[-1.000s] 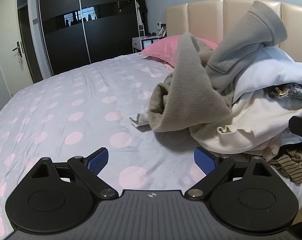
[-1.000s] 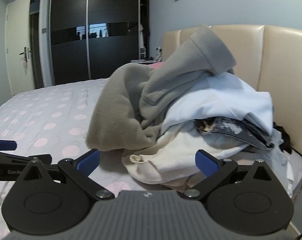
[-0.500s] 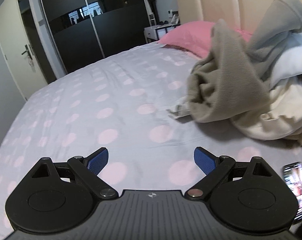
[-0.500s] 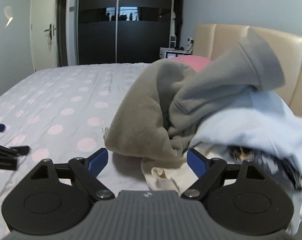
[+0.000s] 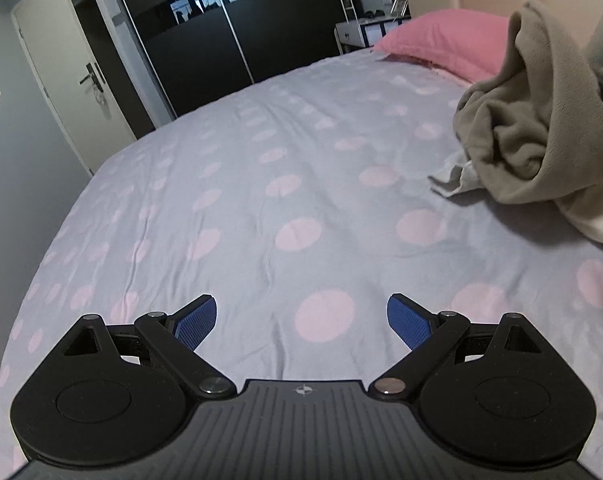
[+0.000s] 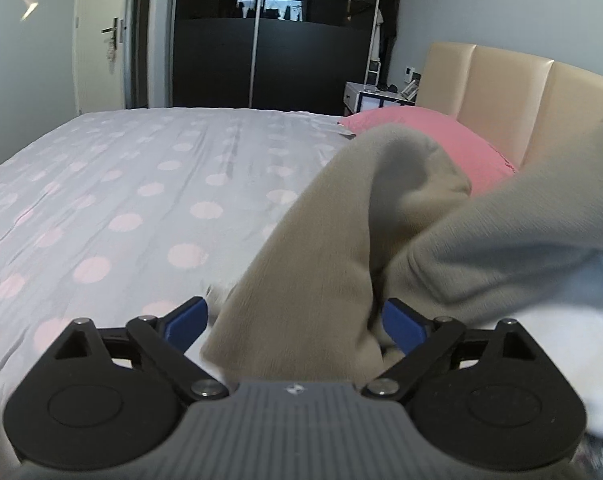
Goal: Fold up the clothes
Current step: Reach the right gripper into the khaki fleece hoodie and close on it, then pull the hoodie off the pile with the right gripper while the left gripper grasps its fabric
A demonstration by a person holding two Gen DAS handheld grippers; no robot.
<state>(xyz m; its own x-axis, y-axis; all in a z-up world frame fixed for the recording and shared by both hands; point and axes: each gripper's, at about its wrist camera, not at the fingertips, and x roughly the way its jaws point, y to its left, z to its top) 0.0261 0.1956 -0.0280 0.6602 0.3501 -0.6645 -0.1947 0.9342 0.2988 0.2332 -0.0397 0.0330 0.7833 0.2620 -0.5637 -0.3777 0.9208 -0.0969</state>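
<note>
A pile of clothes lies at the head end of the polka-dot bed. A beige fleece garment tops it, and a grey fleece one drapes beside it. My right gripper is pushed into the pile with its jaws opening. A fold of the beige fleece sits between them, and the left pad is clear of the cloth. The left wrist view has the beige fleece at far right, over a white scrap. My left gripper hangs open over bare sheet, holding nothing.
A pink pillow leans on the cream padded headboard behind the pile. A dark sliding wardrobe, a white door and a small nightstand stand beyond the bed. Smooth sheet stretches left of the pile.
Both grippers have swung left along the bed. The pile has slid to the left view's right edge. The right gripper has closed in until the beige fleece lies between its jaws.
</note>
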